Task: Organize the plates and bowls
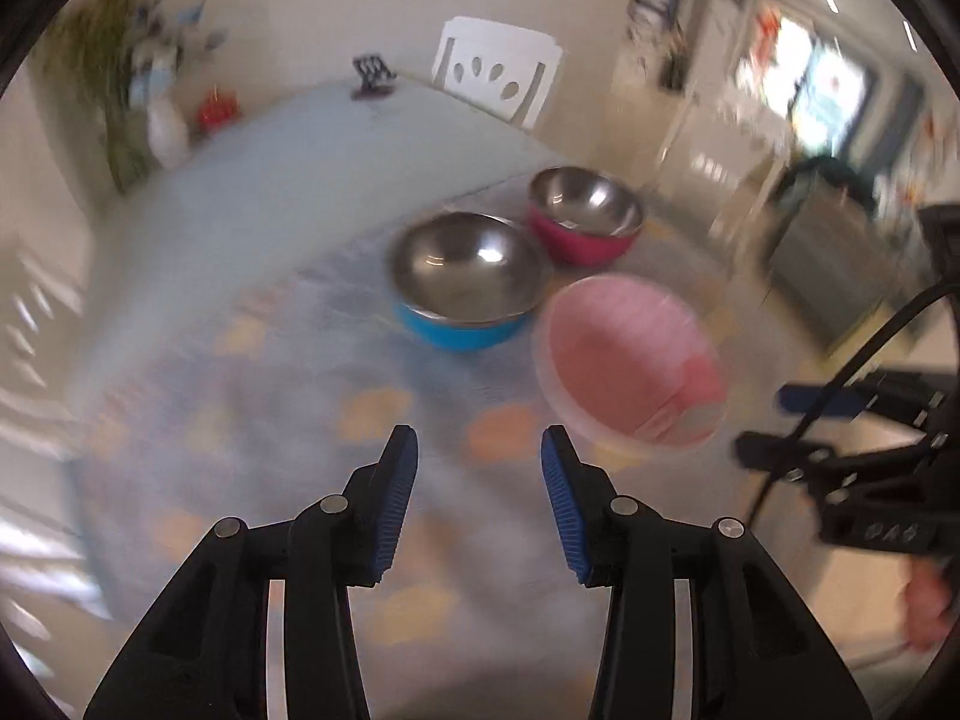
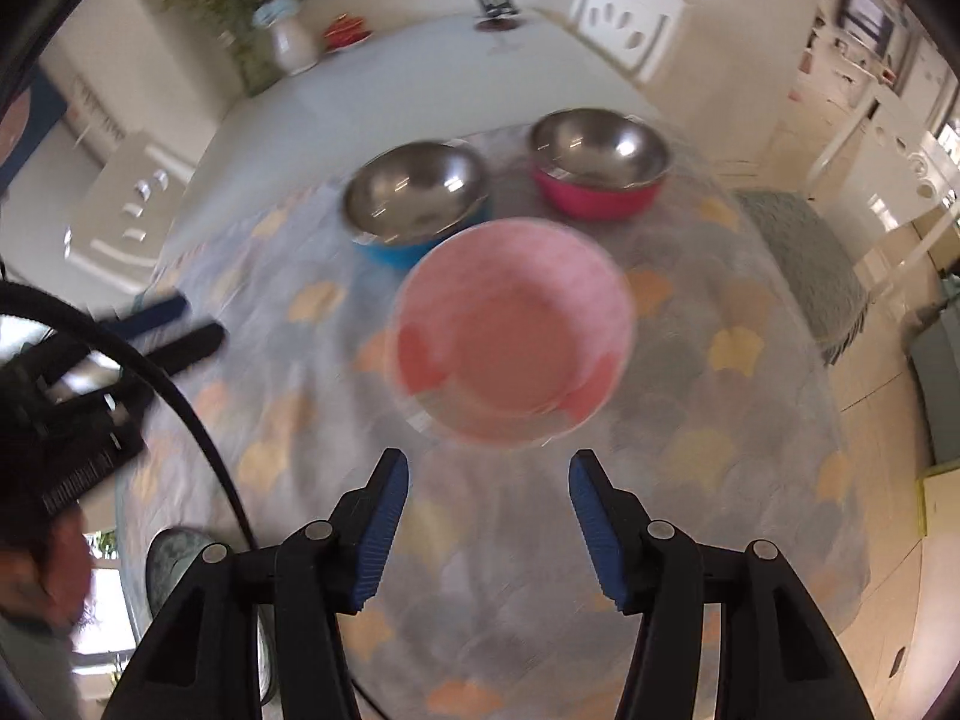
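Note:
A pink plastic bowl point(image 2: 510, 330) sits on the patterned tablecloth straight ahead of my right gripper point(image 2: 489, 471), which is open and empty just short of it. Behind it stand a steel bowl with a blue outside point(image 2: 414, 198) and a steel bowl with a magenta outside point(image 2: 600, 162). My left gripper point(image 1: 479, 444) is open and empty, with the pink bowl point(image 1: 630, 372) to its front right. The blue bowl point(image 1: 465, 276) and magenta bowl point(image 1: 582, 216) lie further ahead. The right gripper shows at the right edge of the left wrist view point(image 1: 780, 426).
The table point(image 1: 270, 180) carries a white vase with greenery point(image 2: 291, 42), a red object point(image 2: 348, 30) and a small dark stand point(image 2: 495, 6) at its far end. A white chair point(image 2: 630, 18) stands behind the table. A dark round object point(image 2: 174, 552) sits at the near left edge.

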`<state>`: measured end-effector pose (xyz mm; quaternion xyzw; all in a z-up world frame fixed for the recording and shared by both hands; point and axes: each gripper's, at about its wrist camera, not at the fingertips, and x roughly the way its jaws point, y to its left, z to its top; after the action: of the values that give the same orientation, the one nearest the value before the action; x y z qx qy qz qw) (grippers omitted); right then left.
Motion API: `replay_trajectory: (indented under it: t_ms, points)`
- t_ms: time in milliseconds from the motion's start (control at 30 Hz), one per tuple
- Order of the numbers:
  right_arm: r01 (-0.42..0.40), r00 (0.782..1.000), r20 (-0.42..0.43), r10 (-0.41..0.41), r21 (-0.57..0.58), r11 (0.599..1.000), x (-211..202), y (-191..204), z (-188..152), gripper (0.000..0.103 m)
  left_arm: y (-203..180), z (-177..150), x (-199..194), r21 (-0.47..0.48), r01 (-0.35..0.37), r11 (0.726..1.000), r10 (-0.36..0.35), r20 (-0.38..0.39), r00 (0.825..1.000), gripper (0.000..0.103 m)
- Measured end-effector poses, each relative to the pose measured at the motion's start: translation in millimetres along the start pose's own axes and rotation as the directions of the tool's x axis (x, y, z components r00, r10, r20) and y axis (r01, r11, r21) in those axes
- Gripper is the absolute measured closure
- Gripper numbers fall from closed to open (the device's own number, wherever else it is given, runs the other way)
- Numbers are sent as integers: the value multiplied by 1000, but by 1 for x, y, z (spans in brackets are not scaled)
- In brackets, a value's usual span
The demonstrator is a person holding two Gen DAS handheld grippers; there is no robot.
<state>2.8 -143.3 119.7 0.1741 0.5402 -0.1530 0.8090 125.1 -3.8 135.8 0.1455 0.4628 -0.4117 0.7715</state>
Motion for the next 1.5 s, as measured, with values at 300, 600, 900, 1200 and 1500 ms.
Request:
replay_trajectory:
  t_ms: [300, 600, 900, 1200, 1500]
  points:
    - [-89, 994, -74, 83, -96, 991, 39, -58, 31, 49, -8, -16, 47, -456, 87, 886, -102, -10, 995, 52]
    - [-188, 972, -180, 148, -231, 955, 86, -77, 66, 49, -29, -6, 73, -550, -35, 835, 13, -43, 999, 40]
    - [-232, 962, -200, 185, -246, 941, 112, -75, 74, 52, -25, -19, 98, -628, -38, 777, -18, -83, 996, 85]
    - [-276, 941, -251, 227, -182, 944, 134, -76, 72, 79, -29, -22, 99, -611, -31, 791, -14, -68, 998, 92]
    - [-274, 945, -234, 228, -187, 943, 129, -70, 66, 93, -40, -24, 88, -574, -34, 818, 14, -40, 999, 92]
